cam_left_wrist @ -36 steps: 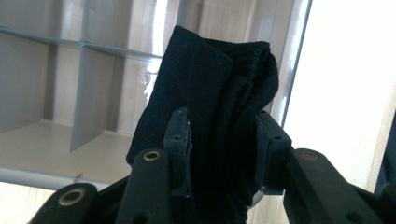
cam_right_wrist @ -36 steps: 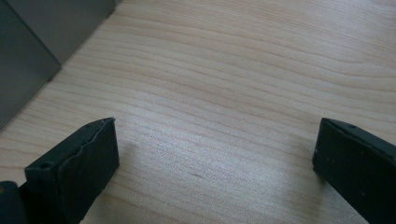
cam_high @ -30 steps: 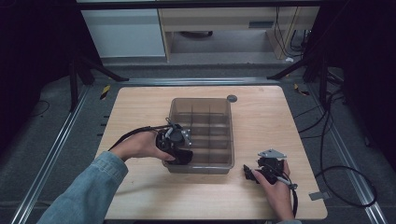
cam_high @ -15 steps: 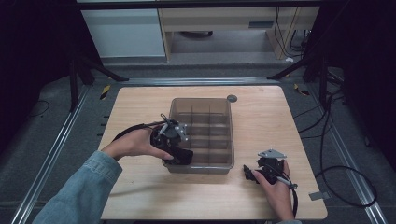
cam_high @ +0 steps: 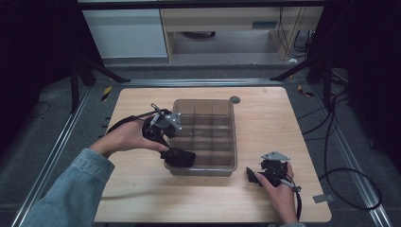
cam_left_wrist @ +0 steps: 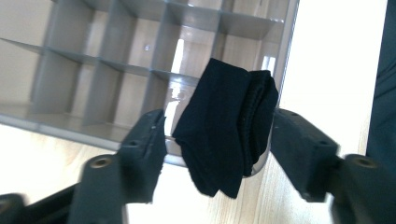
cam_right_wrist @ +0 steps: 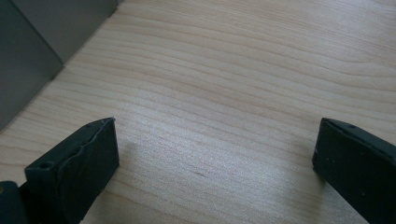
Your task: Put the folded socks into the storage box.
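Note:
A clear grey divider bin (cam_high: 222, 106) stands mid-table, its compartments bare. A folded black sock (cam_high: 178, 158) lies over its near-left corner, partly across the rim. My left gripper (cam_high: 171, 147) points down at it from the left. In the left gripper view the sock (cam_left_wrist: 224, 126) sits between the parted jaws of the gripper (cam_left_wrist: 219, 140), with a thin gap on the left side, over the bin (cam_left_wrist: 116, 60). My right gripper (cam_high: 250, 177) rests low by the bin's near-right corner. It is open (cam_right_wrist: 215, 154) over bare wood, with the bin wall (cam_right_wrist: 37, 42) at upper left.
A small grey disc (cam_high: 235, 100) lies on the wooden table (cam_high: 283, 123) behind the bin's far-right corner. Cables (cam_high: 345, 184) trail on the floor to the right. Metal rails run along both sides of the table.
My left hand and gripper have drawn back to the left and away from the bin's near-left corner, while the sock has stayed there. The right gripper has not moved.

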### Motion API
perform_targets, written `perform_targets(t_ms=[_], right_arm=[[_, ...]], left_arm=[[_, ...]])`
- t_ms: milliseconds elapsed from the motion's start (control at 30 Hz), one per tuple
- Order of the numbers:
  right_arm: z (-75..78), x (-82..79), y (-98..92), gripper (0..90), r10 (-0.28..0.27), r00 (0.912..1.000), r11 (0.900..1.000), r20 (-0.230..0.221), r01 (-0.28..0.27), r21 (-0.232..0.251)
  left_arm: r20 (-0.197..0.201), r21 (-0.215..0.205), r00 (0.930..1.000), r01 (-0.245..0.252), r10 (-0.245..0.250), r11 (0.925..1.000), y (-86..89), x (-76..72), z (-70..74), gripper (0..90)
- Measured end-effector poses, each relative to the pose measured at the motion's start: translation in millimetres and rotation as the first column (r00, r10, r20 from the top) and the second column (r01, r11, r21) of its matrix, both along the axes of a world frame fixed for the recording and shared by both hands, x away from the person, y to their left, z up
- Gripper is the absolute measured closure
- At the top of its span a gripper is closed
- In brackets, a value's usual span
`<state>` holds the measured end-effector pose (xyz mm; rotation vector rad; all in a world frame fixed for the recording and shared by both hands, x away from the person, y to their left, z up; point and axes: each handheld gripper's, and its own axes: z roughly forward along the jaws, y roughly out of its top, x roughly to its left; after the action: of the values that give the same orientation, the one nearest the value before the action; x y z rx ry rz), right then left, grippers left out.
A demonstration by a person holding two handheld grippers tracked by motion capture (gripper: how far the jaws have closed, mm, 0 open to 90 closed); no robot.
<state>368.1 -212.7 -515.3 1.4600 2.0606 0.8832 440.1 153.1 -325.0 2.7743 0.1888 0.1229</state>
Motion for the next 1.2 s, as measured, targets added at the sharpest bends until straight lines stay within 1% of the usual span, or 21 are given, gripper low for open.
perform_targets(t_ms=[100, 133, 167, 200, 233, 300, 400, 433, 533, 567, 600, 700, 733, 767, 833, 1100, 1133, 1167, 1200], right_arm=[[0.0, 0.0, 0.0, 0.7, 0.000, 1.0000, 1.000, 0.000, 0.000, 0.000], [0.0, 0.0, 0.0, 0.7, 0.000, 1.0000, 1.000, 0.000, 0.000, 0.000], [0.0, 0.0, 0.0, 0.6, 0.000, 1.0000, 1.000, 0.000, 0.000, 0.000], [0.0, 0.0, 0.0, 0.6, 0.001, 1.0000, 1.000, 0.000, -0.001, 0.000], [0.0, -0.1, 0.0, 0.7, 0.001, 1.0000, 1.000, 0.000, -0.001, -0.001], [0.1, -0.2, 0.1, 0.7, 0.000, 1.0000, 1.000, -0.001, 0.000, 0.000], [0.0, -0.2, 0.1, 0.7, 0.000, 1.0000, 1.000, -0.001, 0.000, -0.001], [0.1, -0.3, 0.1, 0.7, 0.000, 1.0000, 1.000, -0.001, 0.000, 0.000], [0.0, -0.3, 0.1, 0.6, 0.000, 1.0000, 1.000, -0.001, 0.000, -0.001], [0.0, -0.4, 0.2, 0.7, 0.000, 1.0000, 1.000, -0.001, 0.000, -0.001], [0.0, -0.4, 0.2, 0.6, 0.000, 1.0000, 1.000, -0.001, 0.000, -0.001], [0.0, -0.3, 0.0, 0.7, 0.001, 1.0000, 1.000, 0.000, -0.001, -0.003], [0.0, -0.3, 0.0, 0.7, 0.001, 1.0000, 1.000, 0.000, -0.001, -0.003], [-0.1, -0.4, 0.0, 0.6, 0.001, 1.0000, 1.000, 0.000, -0.001, -0.004], [0.0, -0.4, 0.1, 0.6, 0.002, 1.0000, 1.000, 0.000, -0.002, -0.004], [0.0, -0.4, 0.0, 0.7, 0.002, 1.0000, 1.000, 0.000, -0.002, -0.004], [0.0, -0.5, 0.0, 0.7, 0.003, 1.0000, 1.000, 0.000, -0.003, -0.004], [0.0, -0.5, 0.0, 0.7, 0.003, 1.0000, 1.000, 0.000, -0.003, -0.004], [0.0, -0.5, 0.0, 0.7, 0.003, 1.0000, 1.000, 0.000, -0.003, -0.004]], left_arm=[[0.011, -0.022, 0.9999, -0.011, 0.011, 0.9997, 2.9, 1.9, 10.0, 44.6], [0.011, -0.022, 0.9999, -0.011, 0.011, 0.9997, 2.9, 1.9, 10.0, 47.1], [0.023, -0.030, 0.9997, -0.013, 0.013, 0.9995, 4.1, 3.1, 14.0, 47.1], [0.024, -0.032, 0.9996, -0.013, 0.014, 0.9994, 4.9, 3.6, 16.4, 51.6], [0.032, -0.045, 0.9993, -0.018, 0.019, 0.9988, 5.8, 4.1, 19.7, 57.8], [0.041, -0.045, 0.9990, -0.016, 0.018, 0.9989, 6.3, 4.4, 23.2, 64.9], [0.040, -0.050, 0.9991, -0.012, 0.014, 0.9987, 6.4, 4.6, 26.3, 74.5], [0.043, -0.054, 0.9991, 0.003, -0.001, 0.9985, 6.0, 4.5, 29.3, 77.0], [0.043, -0.060, 0.9990, 0.011, -0.009, 0.9981, 5.2, 4.4, 31.0, 82.6], [0.043, -0.054, 0.9990, 0.013, -0.011, 0.9985, 4.1, 4.9, 31.4, 82.6], [0.042, -0.042, 0.9990, 0.015, -0.013, 0.9990, 2.8, 6.1, 31.2, 86.5], [0.034, -0.033, 0.9994, 0.011, -0.010, 0.9994, 0.9, 7.8, 28.8, 89.6], [0.034, -0.019, 0.9993, 0.015, -0.014, 0.9997, -0.6, 9.6, 26.4, 89.6], [0.024, 0.004, 0.9997, 0.009, -0.009, 1.0000, -2.5, 10.8, 22.6, 89.8], [0.017, 0.022, 0.9998, 0.013, -0.013, 0.9997, -4.7, 12.5, 19.2, 89.8], [0.008, 0.026, 0.9999, 0.008, -0.008, 0.9996, -12.6, 14.6, 12.0, 89.8], [0.009, 0.035, 0.9999, 0.012, -0.013, 0.9993, -14.7, 14.1, 8.8, 89.8], [0.009, 0.035, 0.9999, 0.012, -0.013, 0.9993, -14.7, 14.1, 8.8, 89.8], [0.002, 0.036, 0.9999, 0.016, -0.016, 0.9992, -17.0, 13.4, 4.5, 89.8]])
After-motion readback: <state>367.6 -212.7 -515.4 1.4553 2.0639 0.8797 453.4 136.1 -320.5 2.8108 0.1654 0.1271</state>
